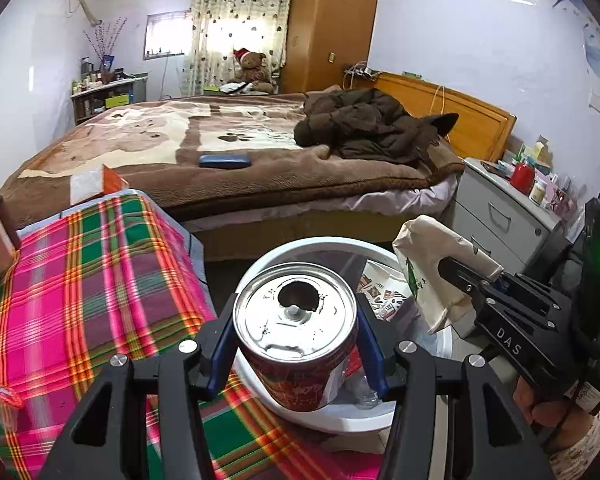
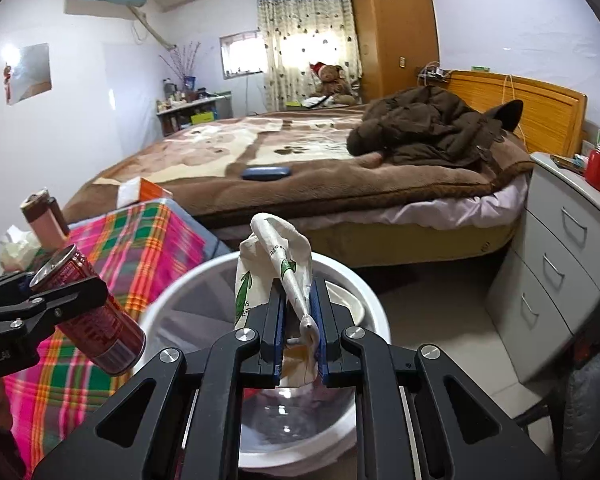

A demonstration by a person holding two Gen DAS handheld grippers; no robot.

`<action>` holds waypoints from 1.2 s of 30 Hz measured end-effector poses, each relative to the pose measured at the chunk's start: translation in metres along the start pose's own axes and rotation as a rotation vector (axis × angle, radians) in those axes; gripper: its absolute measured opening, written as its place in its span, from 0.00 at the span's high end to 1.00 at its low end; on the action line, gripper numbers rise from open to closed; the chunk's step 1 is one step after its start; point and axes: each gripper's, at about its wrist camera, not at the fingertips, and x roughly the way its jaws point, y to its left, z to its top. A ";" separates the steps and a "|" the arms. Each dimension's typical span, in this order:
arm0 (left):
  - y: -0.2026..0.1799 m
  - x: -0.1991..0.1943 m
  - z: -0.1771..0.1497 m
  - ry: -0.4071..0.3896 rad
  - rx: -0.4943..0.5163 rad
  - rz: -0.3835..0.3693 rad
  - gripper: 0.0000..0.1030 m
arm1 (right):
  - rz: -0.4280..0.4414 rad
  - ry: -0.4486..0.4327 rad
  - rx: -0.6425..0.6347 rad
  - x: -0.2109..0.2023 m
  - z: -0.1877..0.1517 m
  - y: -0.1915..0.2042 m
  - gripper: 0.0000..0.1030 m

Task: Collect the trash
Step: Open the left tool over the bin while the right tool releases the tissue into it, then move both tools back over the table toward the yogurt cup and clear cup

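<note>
Both pieces of rubbish are in hand and over the white bin [image 2: 172,296], so the picking up looks done and the dropping is what remains; a clear liner and some printed packaging already lie inside. The left gripper [image 1: 296,344] has its blue pads pressed on either side of a red drink can [image 1: 300,344], held above the near rim of the bin beside the plaid tablecloth [image 1: 80,300]. The can's long axis runs tilted, its opened silver top turned up and back toward the holder and its base slanting down toward the bin. The right gripper [image 2: 298,332] has its fingers squeezed almost together on a crumpled white paper bag [image 2: 276,264] with green print, which stands up out of the jaws, its long axis roughly upright, twisted top pointing away toward the bed [image 2: 300,152]. On the table a crumpled tissue [image 2: 16,248] and a small carton [image 2: 44,220] may still need collecting.
</note>
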 end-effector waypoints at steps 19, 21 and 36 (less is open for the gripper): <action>-0.012 0.022 0.006 0.013 -0.014 -0.009 0.33 | -0.048 0.066 -0.032 0.014 -0.003 -0.011 0.65; -0.010 0.019 0.006 0.008 -0.016 -0.010 0.30 | -0.039 0.056 -0.026 0.012 -0.002 -0.012 0.46; 0.018 -0.013 -0.002 -0.027 -0.055 0.043 0.27 | -0.015 0.003 -0.019 -0.007 0.002 0.007 0.42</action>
